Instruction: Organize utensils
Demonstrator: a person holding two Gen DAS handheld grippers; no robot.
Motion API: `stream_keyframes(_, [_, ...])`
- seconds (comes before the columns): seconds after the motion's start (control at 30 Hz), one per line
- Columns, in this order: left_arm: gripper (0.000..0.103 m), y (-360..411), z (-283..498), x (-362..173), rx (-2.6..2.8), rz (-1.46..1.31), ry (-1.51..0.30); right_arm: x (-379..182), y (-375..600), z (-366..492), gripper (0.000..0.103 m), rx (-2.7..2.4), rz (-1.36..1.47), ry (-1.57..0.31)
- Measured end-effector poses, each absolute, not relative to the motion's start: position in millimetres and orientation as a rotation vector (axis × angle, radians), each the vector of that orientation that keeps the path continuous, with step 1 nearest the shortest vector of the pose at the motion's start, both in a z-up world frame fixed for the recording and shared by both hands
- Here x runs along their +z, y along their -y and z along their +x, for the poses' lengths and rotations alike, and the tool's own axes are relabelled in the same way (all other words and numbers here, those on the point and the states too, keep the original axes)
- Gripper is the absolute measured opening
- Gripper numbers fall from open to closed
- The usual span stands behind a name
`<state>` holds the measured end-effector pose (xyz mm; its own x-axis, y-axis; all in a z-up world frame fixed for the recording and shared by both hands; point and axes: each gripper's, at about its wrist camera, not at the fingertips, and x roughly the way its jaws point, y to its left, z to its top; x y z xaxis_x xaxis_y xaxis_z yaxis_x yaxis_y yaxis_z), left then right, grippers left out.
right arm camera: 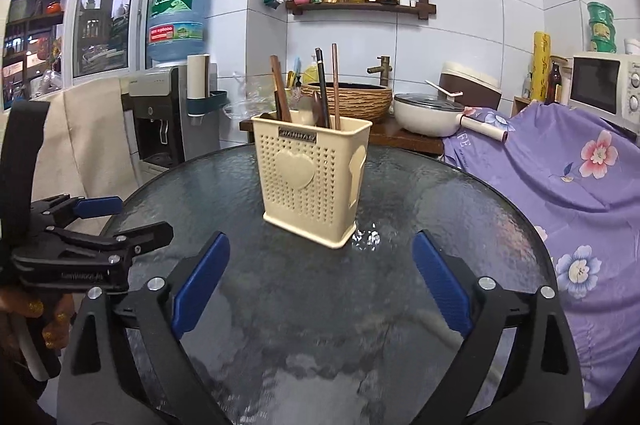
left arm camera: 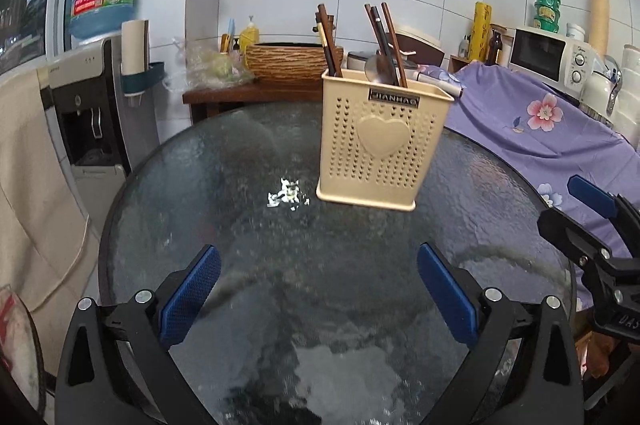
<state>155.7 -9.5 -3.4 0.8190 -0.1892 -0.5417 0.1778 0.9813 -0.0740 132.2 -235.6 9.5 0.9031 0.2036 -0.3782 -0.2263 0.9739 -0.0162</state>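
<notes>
My left gripper (left arm camera: pixel 319 299) hangs over the near part of the round glass table (left arm camera: pixel 180 209) with its tongs spread wide and nothing between them. Ahead and slightly right stands the beige perforated utensil holder (left arm camera: pixel 380 141), upright on the glass, with dark chopsticks (left arm camera: pixel 330 41) and what looks like a spoon (left arm camera: pixel 378 69) already standing in it. My right gripper (right arm camera: pixel 321 283) is likewise wide apart and empty, facing the same holder from the other side.

I see no loose utensils on the table, so I judge the sorting close to done. The risk from here is the holder itself: it looks light and top-heavy with the tall sticks, and a careless sweep from either gripper could tip it or slide it on the slick glass.

Around it, a water dispenser (left arm camera: pixel 92 105) stands left, a woven basin (right arm camera: pixel 348 101) behind, a white lidded pan (right arm camera: pixel 430 115) and purple floral cloth (right arm camera: pixel 580 177) right. Nothing blocks my approach.
</notes>
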Motion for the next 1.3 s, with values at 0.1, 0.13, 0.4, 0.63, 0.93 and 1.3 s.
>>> stream_keyframes(0.1, [0.096, 9.4, 142.0, -6.6, -0.176, -0.013, -0.572, 0.7, 236.6, 109.8, 0.097, 0.225, -0.05, -0.362])
stream_keyframes(0.13, [0.096, 9.5, 137.5, -6.9, -0.171, -0.012, -0.568, -1.4, 236.4, 103.9, 0.097, 0.229, -0.045, -0.359])
stream_keyframes(0.4, [0.096, 14.7, 111.5, -10.6, -0.176, -0.017, -0.587, -8.6, 240.4, 76.7, 0.097, 0.203, -0.04, -0.35])
stream_keyframes(0.63, [0.097, 16.8, 98.3, -14.0, -0.149, 0.002, -0.573, -10.0, 251.9, 69.1, 0.097, 0.174, -0.019, -0.351])
stream_keyframes(0.93, [0.097, 17.7, 93.5, -14.9, -0.126, 0.015, -0.562, -11.4, 257.8, 67.4, 0.097, 0.167, 0.0, -0.355])
stream_keyframes(1.3, [0.097, 14.7, 94.3, -16.7, -0.103, 0.014, -0.568, -11.3, 253.6, 68.6, 0.097, 0.171, -0.007, -0.356])
